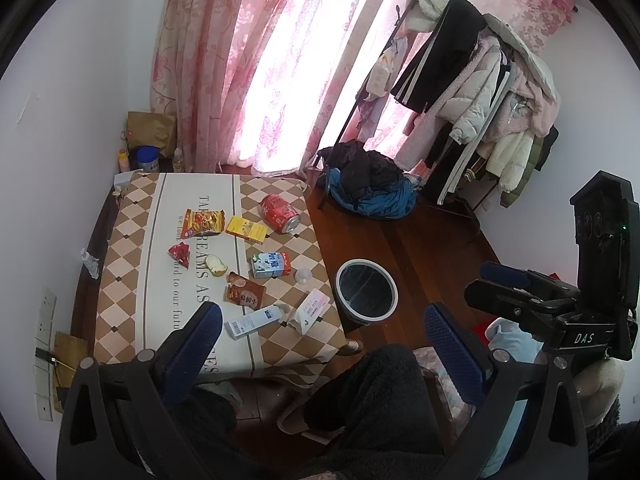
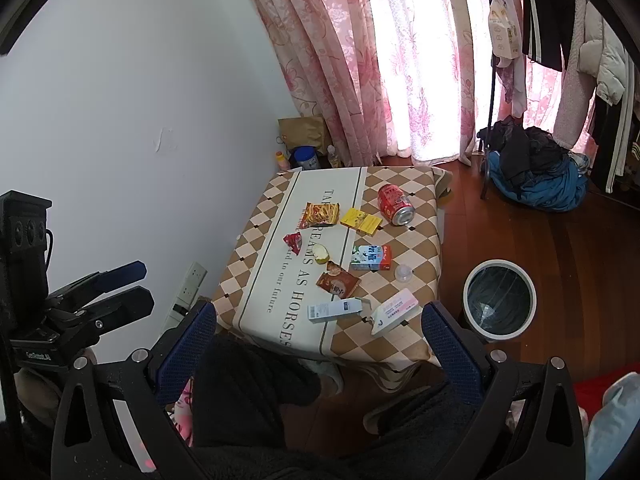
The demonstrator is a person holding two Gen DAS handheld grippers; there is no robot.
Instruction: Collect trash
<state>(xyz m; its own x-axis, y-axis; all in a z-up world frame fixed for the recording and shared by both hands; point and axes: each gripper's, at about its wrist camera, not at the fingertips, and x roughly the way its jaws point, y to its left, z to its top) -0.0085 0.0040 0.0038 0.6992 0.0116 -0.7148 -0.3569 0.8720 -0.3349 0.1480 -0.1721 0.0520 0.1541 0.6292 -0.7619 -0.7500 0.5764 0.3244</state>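
Observation:
Trash lies on a small table with a checkered cloth (image 1: 120, 280) (image 2: 416, 248): a red can (image 1: 280, 213) (image 2: 395, 204), a snack bag (image 1: 202, 223) (image 2: 320, 214), a yellow box (image 1: 246, 229) (image 2: 361, 220), a milk carton (image 1: 271, 265) (image 2: 371, 258), a brown wrapper (image 1: 245, 291) (image 2: 338, 280), a bitten apple piece (image 1: 216, 265) (image 2: 321, 253) and two white boxes (image 1: 252, 320) (image 2: 394, 312). A round bin (image 1: 366, 290) (image 2: 499, 300) stands on the floor right of the table. My left gripper (image 1: 320, 328) and right gripper (image 2: 320, 328) are open, empty, held back above the table's near edge.
Pink curtains hang behind the table. A pile of clothes (image 1: 366, 186) (image 2: 532, 176) lies on the wooden floor by a loaded clothes rack (image 1: 480, 100). A paper bag and bottles (image 1: 150, 140) (image 2: 302, 148) stand in the corner. My dark-clad legs (image 1: 360, 400) are below.

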